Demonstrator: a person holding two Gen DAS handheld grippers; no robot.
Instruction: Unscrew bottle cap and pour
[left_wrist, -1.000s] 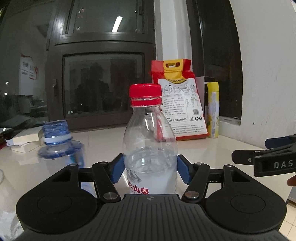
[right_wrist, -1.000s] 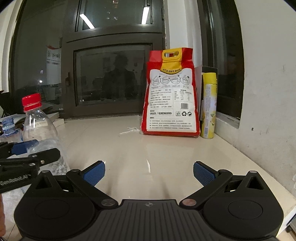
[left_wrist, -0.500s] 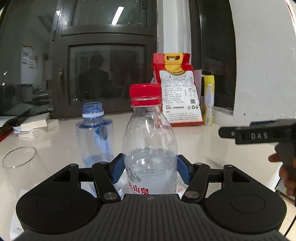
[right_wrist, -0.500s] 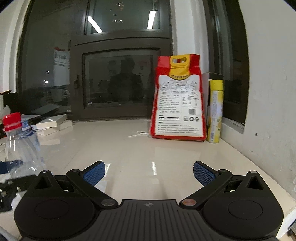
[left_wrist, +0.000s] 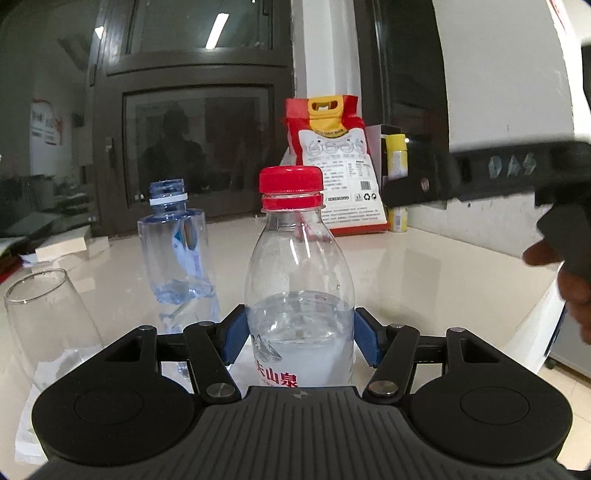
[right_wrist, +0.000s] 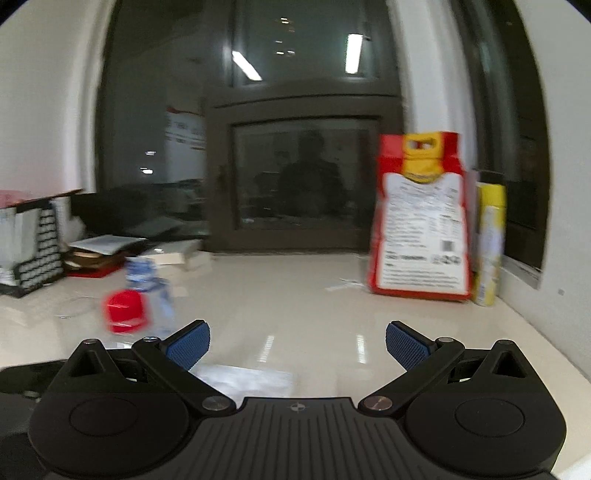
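Note:
My left gripper (left_wrist: 300, 338) is shut on a clear water bottle (left_wrist: 299, 295), about a third full, upright, with a red cap (left_wrist: 290, 179) on. My right gripper (right_wrist: 297, 341) is open and empty, raised above the counter; in the left wrist view it (left_wrist: 491, 173) shows as a blurred black bar high on the right, above cap height. In the right wrist view the red cap (right_wrist: 125, 310) shows blurred at the lower left, beyond the left fingertip. An empty glass (left_wrist: 44, 325) stands at the left.
An uncapped blue-tinted bottle (left_wrist: 173, 251) stands left of the held bottle. A red and white bag (left_wrist: 336, 184) and a yellow can (left_wrist: 396, 177) stand at the back right by the wall. Books and papers (right_wrist: 103, 251) lie at the back left. White paper (left_wrist: 40, 398) lies under the glass.
The left gripper and its bottle have swung so the blue bottle and glass came into view. The right gripper has risen and swung left toward the red cap, with motion blur.

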